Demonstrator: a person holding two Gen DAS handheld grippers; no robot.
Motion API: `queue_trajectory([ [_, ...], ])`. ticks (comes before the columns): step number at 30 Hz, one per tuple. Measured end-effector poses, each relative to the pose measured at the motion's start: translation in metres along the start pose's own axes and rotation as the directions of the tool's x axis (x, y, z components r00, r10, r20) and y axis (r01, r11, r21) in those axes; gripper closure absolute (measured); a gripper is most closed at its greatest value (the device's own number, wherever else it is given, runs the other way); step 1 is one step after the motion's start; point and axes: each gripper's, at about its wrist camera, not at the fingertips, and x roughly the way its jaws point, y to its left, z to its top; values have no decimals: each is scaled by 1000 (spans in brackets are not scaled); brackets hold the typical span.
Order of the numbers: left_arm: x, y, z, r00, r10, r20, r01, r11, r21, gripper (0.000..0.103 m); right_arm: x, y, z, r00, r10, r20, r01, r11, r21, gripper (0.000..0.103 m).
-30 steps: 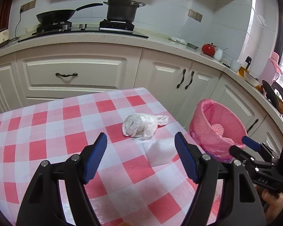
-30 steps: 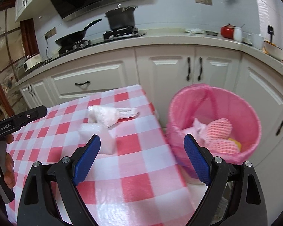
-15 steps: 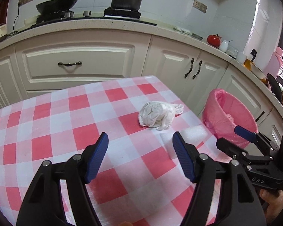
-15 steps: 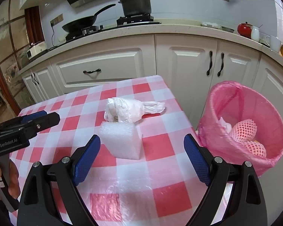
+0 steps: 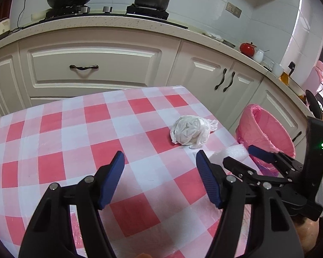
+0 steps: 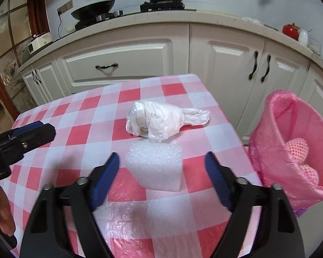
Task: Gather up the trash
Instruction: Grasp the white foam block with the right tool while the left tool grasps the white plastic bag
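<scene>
Right wrist view, from left to right: the left gripper [image 6: 21, 133] enters at the left edge above the red-and-white checked tablecloth [image 6: 92, 111], holding nothing; its spread shows better in its own camera. At centre, the right gripper [image 6: 161, 167] is released, its blue pads [image 6: 104, 178] wide apart on either side of a white foam block [image 6: 156, 165] that sits on the cloth, not touching it. Just behind the block lies a crumpled white plastic bag [image 6: 159, 120], its tail pointing right. Off the table's right edge stands a bin lined with a pink bag [image 6: 290, 150]; inside it are pink foam nets [image 6: 297, 148] and something yellowish lower down.

Left wrist view: the left gripper [image 5: 160, 163] hangs released over bare cloth, the plastic bag [image 5: 191, 132] ahead to its right, the bin [image 5: 267, 133] beyond the table edge.
</scene>
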Motion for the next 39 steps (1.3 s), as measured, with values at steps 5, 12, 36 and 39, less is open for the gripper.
queue_trajectory([
  [5,4,3,1,1000,-2,-8,2,1000,1,37,9,1,1,1000,15,-15,-15,1000,0,48],
  [12,15,-2,6,1000,-14,-21,14,1000,12,37,6,-5,-1,1000,16,-6,-16,1000,2,52],
  [36,120,-71,41,986,-89,-144,103,991,91,46,-27,-66,-14,999,18,31,-21,996,90,52],
  [39,131,-73,46,984,-78,-159,94,991,92,46,-30,-68,-14,999,25,35,-28,995,96,52],
])
